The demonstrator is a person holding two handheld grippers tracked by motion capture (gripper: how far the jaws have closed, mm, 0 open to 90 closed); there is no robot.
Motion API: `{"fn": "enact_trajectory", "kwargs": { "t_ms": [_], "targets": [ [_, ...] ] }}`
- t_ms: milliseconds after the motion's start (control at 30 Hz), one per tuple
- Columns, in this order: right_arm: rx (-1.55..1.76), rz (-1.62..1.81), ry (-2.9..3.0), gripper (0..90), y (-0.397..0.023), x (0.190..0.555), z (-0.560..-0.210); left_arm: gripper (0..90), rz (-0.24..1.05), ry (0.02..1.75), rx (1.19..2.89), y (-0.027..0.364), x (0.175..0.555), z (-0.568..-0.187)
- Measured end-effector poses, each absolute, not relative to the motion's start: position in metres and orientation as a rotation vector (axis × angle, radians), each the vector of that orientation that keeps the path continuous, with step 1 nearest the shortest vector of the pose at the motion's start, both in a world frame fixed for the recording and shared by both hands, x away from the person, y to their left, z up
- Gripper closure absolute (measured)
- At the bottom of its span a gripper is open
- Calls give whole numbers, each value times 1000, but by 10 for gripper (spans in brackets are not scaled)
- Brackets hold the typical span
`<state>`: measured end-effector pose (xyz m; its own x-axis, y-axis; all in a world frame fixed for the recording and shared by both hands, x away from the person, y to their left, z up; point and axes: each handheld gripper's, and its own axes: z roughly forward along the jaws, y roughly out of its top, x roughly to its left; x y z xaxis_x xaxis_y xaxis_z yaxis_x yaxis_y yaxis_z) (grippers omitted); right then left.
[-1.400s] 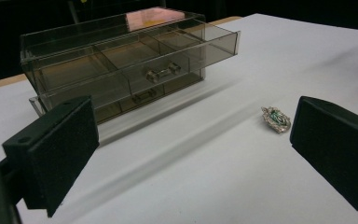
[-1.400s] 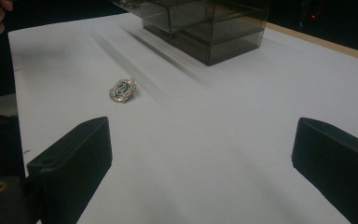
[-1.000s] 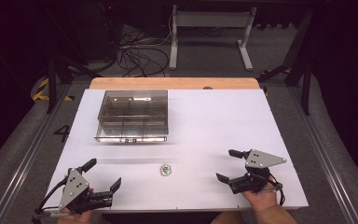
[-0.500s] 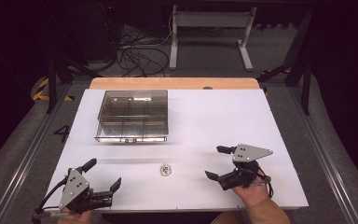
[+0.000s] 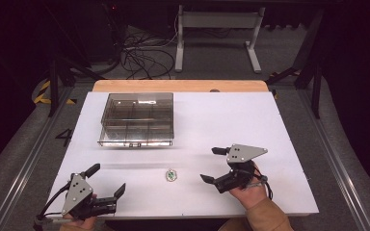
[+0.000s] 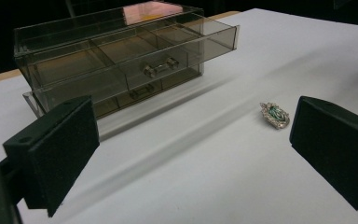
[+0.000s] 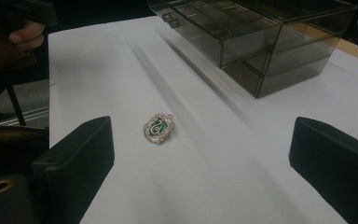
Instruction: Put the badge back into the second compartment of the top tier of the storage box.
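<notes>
White sheeting covers the bench (image 5: 250,125), with a strip of bare wood along its far edge and a dark floor strewn with cables beyond. Near the front edge, roughly midway between the two hands, a small brooch (image 5: 171,175) lies flat on the white surface: a shield-shaped piece with a green centre and a pale, sparkling border. Nothing touches it.

To its right, the right gripper (image 5: 214,165) is held just above the bench, jaws spread wide and empty, pointing left toward the brooch. In the right gripper view the brooch (image 7: 158,128) sits ahead between the two black jaws, nearer the left one, well short of the pads. A grey three-cornered plate rides on top of this gripper, and an orange-brown sleeve (image 5: 262,216) shows at the wrist.

At the front left corner, the left gripper (image 5: 107,179) rests low by the bench edge, also wide open and holding nothing. In its own view the brooch (image 6: 275,115) lies close beside the right jaw, but apart from it.

Farther back and left of centre stands a clear smoky box (image 5: 137,119) with drawers. Its top drawer (image 6: 135,53) is pulled out, showing divided compartments that look empty, and small metal handles show on the drawer fronts. Box and brooch are well apart.
</notes>
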<state>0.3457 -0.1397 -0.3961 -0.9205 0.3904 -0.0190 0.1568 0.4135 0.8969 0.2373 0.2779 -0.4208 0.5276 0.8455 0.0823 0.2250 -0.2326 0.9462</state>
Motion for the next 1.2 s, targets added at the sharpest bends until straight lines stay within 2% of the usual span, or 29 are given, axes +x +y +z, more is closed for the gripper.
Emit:
{"fn": "enact_trajectory", "kwargs": {
  "t_ms": [1200],
  "targets": [
    [402, 1448, 2619, 147, -66, 361, -398, 21, 745, 900, 1751, 277, 238, -421]
  ]
}}
